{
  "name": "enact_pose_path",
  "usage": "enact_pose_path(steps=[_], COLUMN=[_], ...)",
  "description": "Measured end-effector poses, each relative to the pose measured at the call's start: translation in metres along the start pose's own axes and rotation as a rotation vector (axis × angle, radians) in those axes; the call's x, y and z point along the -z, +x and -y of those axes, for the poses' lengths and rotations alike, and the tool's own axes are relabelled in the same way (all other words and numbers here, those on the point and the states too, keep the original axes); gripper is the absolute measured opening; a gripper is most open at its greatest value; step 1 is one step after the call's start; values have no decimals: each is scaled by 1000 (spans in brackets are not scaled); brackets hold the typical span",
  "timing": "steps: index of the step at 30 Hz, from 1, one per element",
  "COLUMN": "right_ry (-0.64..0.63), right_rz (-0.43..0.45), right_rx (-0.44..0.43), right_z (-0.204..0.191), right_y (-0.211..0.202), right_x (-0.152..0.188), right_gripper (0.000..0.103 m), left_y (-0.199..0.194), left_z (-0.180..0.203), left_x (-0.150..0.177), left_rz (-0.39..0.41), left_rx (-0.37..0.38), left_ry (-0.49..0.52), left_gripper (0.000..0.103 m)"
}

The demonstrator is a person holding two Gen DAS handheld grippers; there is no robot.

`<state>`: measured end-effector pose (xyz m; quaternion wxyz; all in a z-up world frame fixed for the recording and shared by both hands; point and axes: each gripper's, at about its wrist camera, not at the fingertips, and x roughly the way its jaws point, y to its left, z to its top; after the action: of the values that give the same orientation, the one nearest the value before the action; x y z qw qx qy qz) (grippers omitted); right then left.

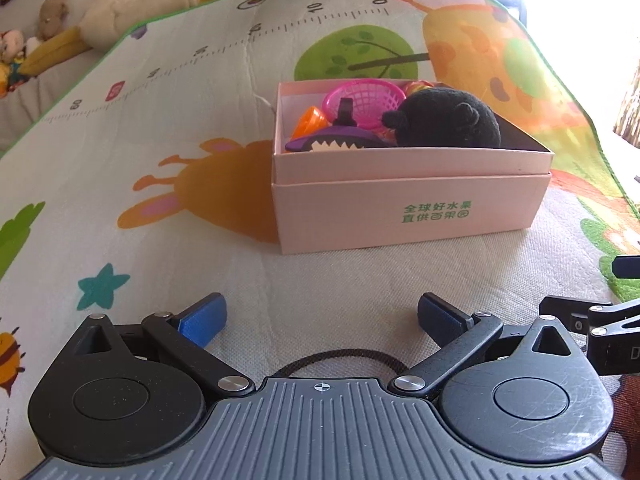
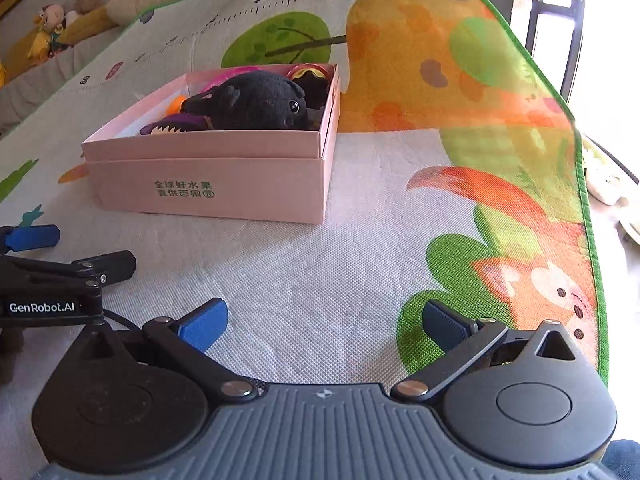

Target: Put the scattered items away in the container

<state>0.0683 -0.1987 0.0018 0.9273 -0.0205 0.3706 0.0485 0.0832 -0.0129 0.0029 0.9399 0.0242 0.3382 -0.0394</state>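
A children's play mat [image 1: 208, 92] printed with animals, trees and a measuring scale covers the surface, with bright daylight at its far right edge. Taking the pink box [image 1: 408, 208] as the landmark: nearest the cameras, well short of the box, the left gripper [image 1: 322, 318] and the right gripper [image 2: 324, 322] both hang low over bare mat with their blue-padded fingers spread wide and nothing between them, which suits hands that have nothing left to carry. A dark cord loop [image 1: 340, 356] lies just under the left gripper. No loose item shows on the mat between grippers and box, so the tidying looks essentially complete.

Inside the box sit a black plush toy [image 1: 448, 120], a pink mesh basket [image 1: 364, 102], an orange piece [image 1: 310, 120] and a purple toothed toy [image 1: 332, 142], piled above the rim. Beyond the box, stuffed toys [image 1: 48, 36] lie off the mat.

The right wrist view alone shows the plush's eye and the box's right wall; the left view shows the basket far more fully.
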Motion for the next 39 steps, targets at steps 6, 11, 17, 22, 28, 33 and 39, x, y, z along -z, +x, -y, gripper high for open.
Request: enact_pose_path(steps=[6,11,17,22,28,33,39], right_ry=[17,13,14,14,15,15,15], right_rz=[2,56,65,66,66,66,66], right_rx=[13,11,4,5,5,5,5], right_z=[-1,-1,0,-1,-1,-1,0], right_y=[11,7,6,6,6,5,4], right_x=[-7,3,4,4,5,5,5], right_gripper=[103,103,103,103,103,103,103], left_y=[0,0,0,-1,-1,0,0], left_z=[1,1,1,2,2,2,2], left_x=[1,1,1,0,1,1,1], left_rz=[0,0,0,-1,-1,-1,-1], left_rx=[1,0,-2,2,5,3,4], left_ry=[-4,-2,-1,-4,-8,-6,-7], left_gripper=[103,103,103,103,103,103,103])
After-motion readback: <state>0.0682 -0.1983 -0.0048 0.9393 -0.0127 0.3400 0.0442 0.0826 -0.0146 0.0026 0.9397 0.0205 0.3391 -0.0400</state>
